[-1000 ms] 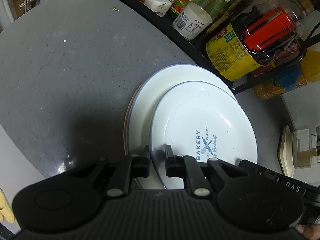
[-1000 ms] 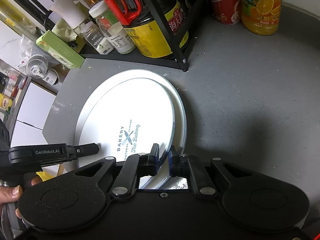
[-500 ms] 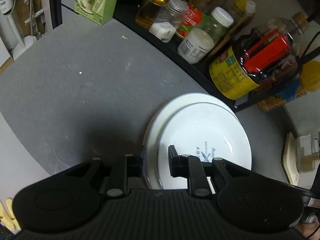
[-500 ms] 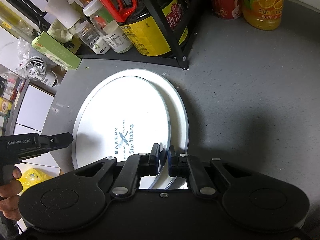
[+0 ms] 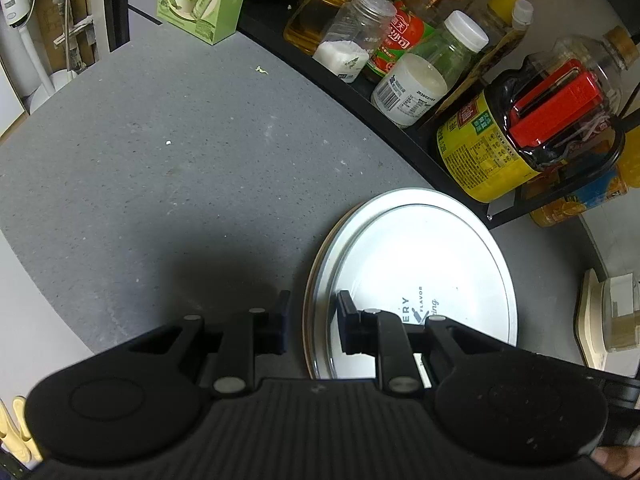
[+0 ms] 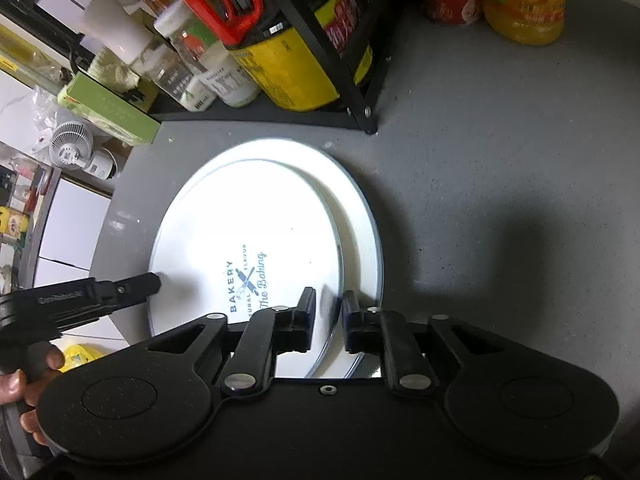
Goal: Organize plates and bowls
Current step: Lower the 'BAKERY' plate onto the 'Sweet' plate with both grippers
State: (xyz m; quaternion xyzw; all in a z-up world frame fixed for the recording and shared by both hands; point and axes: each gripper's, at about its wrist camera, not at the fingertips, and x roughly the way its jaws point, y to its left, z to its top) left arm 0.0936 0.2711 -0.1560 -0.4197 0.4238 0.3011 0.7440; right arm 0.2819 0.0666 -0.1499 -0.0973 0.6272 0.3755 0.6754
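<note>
The near edge of the plate stack is hidden under both gripper bodies, so how the stack ends toward the person cannot be made out. The top plate's print is cut off in the left wrist view, only "ERY" and "FLAVOR" showing; the right wrist view gives it whole: "BAKERY", "The Baking".

Counted, there are at least three plates. A bakery plate [image 6: 248, 240] lies on a larger white plate [image 6: 360, 216], and in the left wrist view a thin brownish plate rim [image 5: 310, 280] peeps out beneath them on the left side. The stack rests on the grey desk [image 5: 160, 160], just beside the foot of a black rack [image 6: 360, 112].

There are two grippers. The left gripper [image 5: 312, 316] has its jaws parted, straddling the stack's left edge without pinching it. The right gripper [image 6: 328, 312] also has its jaws apart, one finger over the bakery plate and one over the white plate, the bakery plate's rim in the gap. A hand [image 6: 24, 384] holds the left gripper's handle, half out of view.

On the rack, several bottles overlap; a yellow-labelled jug with a red handle [image 5: 532, 136] stands out. Two orange juice bottles [image 6: 524, 0] stand on the desk, tops cut off.
</note>
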